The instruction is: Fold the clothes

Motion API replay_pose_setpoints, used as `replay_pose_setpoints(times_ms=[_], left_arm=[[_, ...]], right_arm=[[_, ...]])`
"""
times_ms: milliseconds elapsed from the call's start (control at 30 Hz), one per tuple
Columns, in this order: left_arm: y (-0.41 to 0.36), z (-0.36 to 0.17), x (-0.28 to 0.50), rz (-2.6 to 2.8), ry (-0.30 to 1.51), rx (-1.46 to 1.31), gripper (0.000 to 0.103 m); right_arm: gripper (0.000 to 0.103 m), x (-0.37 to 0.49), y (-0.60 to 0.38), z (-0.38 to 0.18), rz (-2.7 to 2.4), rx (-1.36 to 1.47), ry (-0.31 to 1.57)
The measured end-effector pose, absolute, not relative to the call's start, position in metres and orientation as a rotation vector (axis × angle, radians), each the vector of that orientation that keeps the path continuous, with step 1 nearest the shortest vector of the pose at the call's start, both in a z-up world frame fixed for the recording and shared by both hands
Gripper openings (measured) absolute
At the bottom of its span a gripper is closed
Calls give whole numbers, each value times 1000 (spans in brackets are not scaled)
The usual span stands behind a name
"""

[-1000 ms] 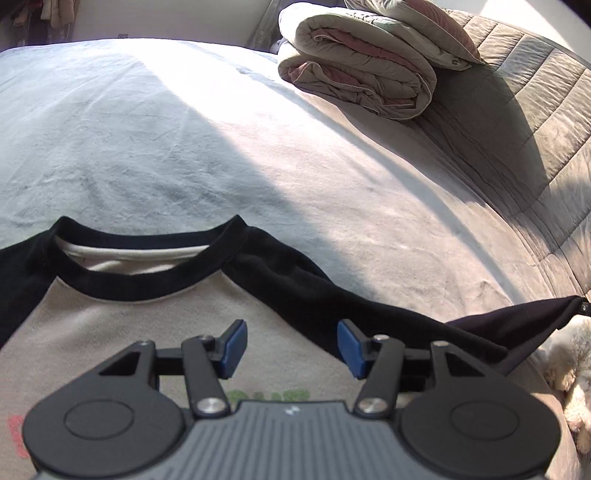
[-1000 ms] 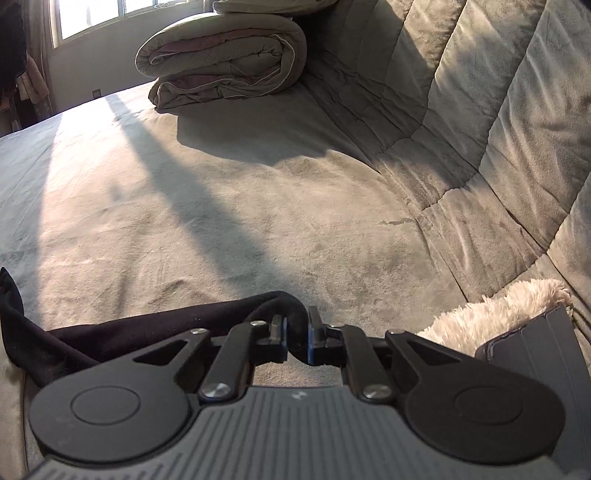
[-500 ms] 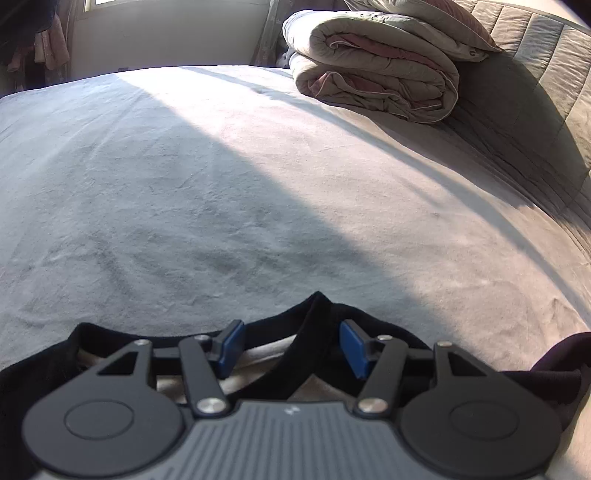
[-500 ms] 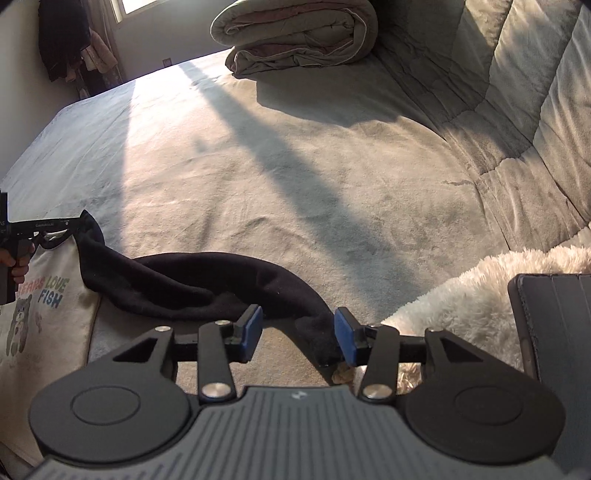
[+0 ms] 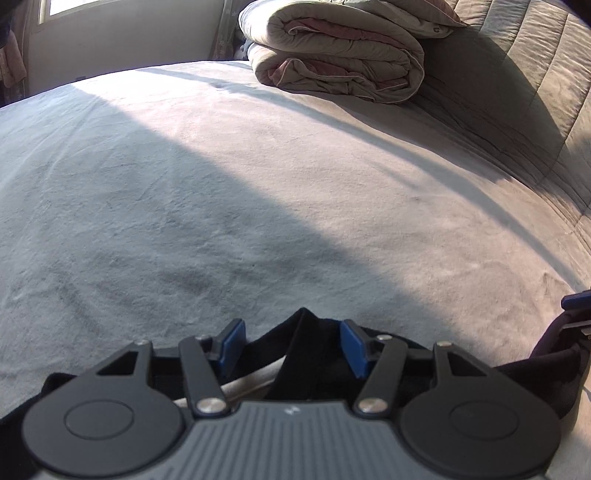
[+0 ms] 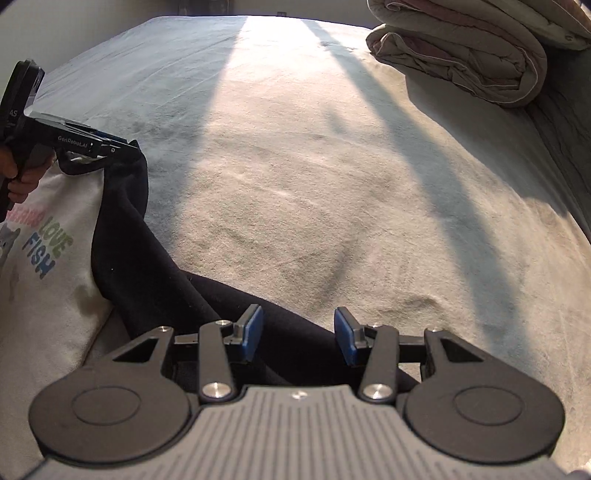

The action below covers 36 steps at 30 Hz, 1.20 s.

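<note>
A cream shirt (image 6: 48, 251) with a "LOVE FISH" print and black sleeves lies on the grey bed sheet (image 6: 295, 166). My left gripper (image 5: 291, 345) is open at the neckline. A raised fold of the black collar (image 5: 303, 325) stands between its blue pads, which do not press on it. In the right wrist view that left gripper (image 6: 125, 147) sits at the shirt's top corner, held by a person's hand (image 6: 22, 184). My right gripper (image 6: 299, 334) is open over the long black sleeve (image 6: 155, 280), which runs under its fingers. Its tip (image 5: 576, 302) shows at the left view's right edge.
A folded quilt (image 5: 340, 51) lies at the far right of the bed, against a grey quilted backrest (image 5: 535, 92). A wide stretch of sheet (image 5: 221, 184), crossed by sun and shadow, spreads beyond the shirt. A window (image 5: 66, 5) is at the far wall.
My right gripper opened, let go of the sleeve end and swung left along the sleeve. My left gripper moved forward from the shirt's chest to the collar, staying open.
</note>
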<state>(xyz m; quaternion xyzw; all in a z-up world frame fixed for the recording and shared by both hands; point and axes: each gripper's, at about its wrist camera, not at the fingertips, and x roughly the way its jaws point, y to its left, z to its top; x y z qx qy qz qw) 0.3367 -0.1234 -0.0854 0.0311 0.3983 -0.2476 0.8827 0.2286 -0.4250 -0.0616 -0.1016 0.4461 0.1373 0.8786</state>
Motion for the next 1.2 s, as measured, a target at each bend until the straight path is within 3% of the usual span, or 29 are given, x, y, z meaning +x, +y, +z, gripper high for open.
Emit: replay_pose_setpoints(times_ms=[67,167,267,367,667,933,1067,1200], left_arm=[[-126,-85,336,-521,827,82,56],[-127,-85,334,-530,826,82,43],[-131,-87,326,-535,809,103,24],[-131,-84,316,-506,761,108,13],[-118,-69,302,-406,586,-11,11],[-144,-99,315,-280,632,56,13],[-151,-96,315,-257,644,100,22],[-150,-81,308,-280,629,75,36]], right_arm=[[47,233,-417,-63,329,-226,917],[45,238,-406,-69,376,-254,933],[18,242,-399,-82,383,-256,995],[5,235,-394,-81,353,-258,967],[4,211,-396,-47,40,-317,633],[4,252,-392,-100,-17,-348,700],[10,249,-390,-106,-25,-341,705],[34,241,-410,-86,11,-272,763]])
